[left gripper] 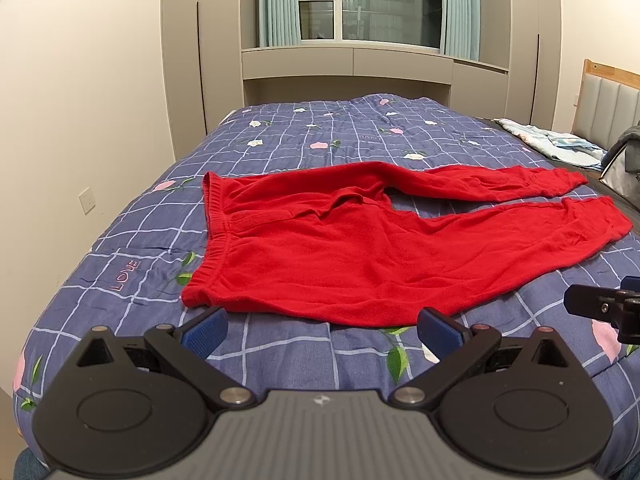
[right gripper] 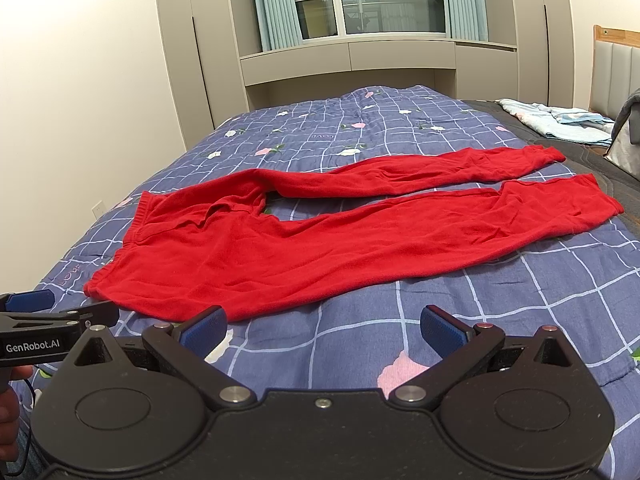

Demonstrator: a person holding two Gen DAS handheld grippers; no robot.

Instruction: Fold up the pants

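Red pants [left gripper: 360, 256] lie spread flat on the bed, waistband to the left, both legs running to the right with a gap between them. In the right wrist view the pants [right gripper: 280, 248] fill the middle of the bed. My left gripper [left gripper: 322, 330] is open, its blue pads just short of the near hem of the seat, nothing between them. My right gripper [right gripper: 324, 328] is open over bare quilt, a little in front of the near leg. The right gripper's tip [left gripper: 600, 308] shows at the right edge of the left wrist view, and the left gripper [right gripper: 52, 312] shows at the left edge of the right one.
The bed carries a blue checked quilt [left gripper: 280, 148] with flowers. A folded light blue blanket [right gripper: 560, 120] lies at the far right by the padded headboard [left gripper: 612, 96]. Wardrobes and a window [left gripper: 360, 0] stand behind. A wall [left gripper: 60, 120] runs along the left side. A hand [right gripper: 10, 400] holds the left gripper.
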